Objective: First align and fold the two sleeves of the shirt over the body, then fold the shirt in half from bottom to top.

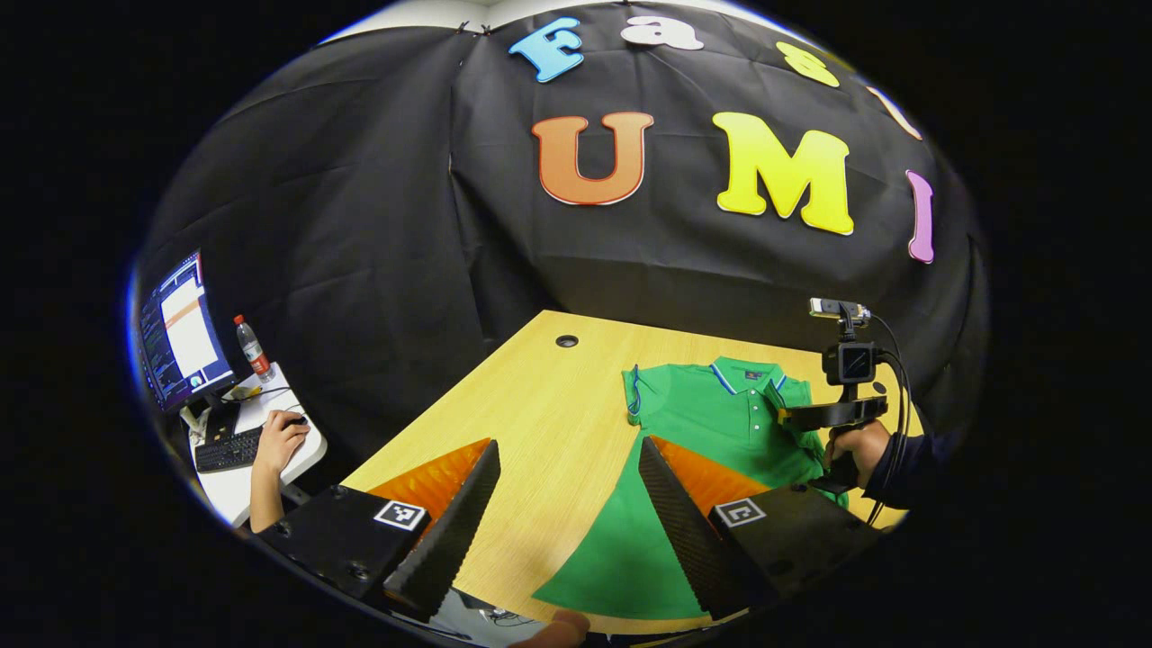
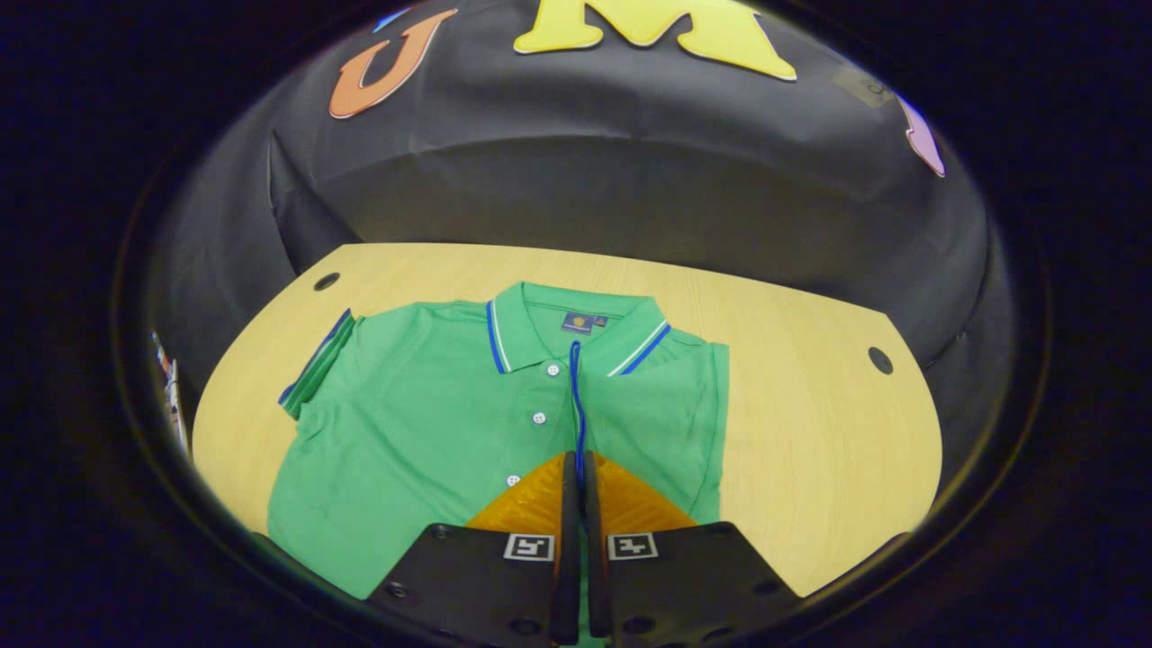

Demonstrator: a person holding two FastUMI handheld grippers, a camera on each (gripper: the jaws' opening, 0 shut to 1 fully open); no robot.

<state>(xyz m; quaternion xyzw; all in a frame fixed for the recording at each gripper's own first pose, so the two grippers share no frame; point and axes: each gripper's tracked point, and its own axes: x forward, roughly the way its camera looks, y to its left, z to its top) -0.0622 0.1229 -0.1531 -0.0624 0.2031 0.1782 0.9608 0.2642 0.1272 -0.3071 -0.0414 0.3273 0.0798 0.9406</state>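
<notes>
Right gripper [image 2: 577,468] fingers are pinching the folded sleeve's blue hem [image 2: 576,396] over the shirt [image 2: 423,432]; left gripper [image 1: 569,468] fingers are hanging apart. A thin grip is probably risking slipping and unfolding.

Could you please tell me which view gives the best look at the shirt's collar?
The right gripper view: the collar lies centred and near, both striped edges and the placket buttons plain. In the left gripper view the collar is small, far off and seen at a slant, beside the right gripper.
</notes>
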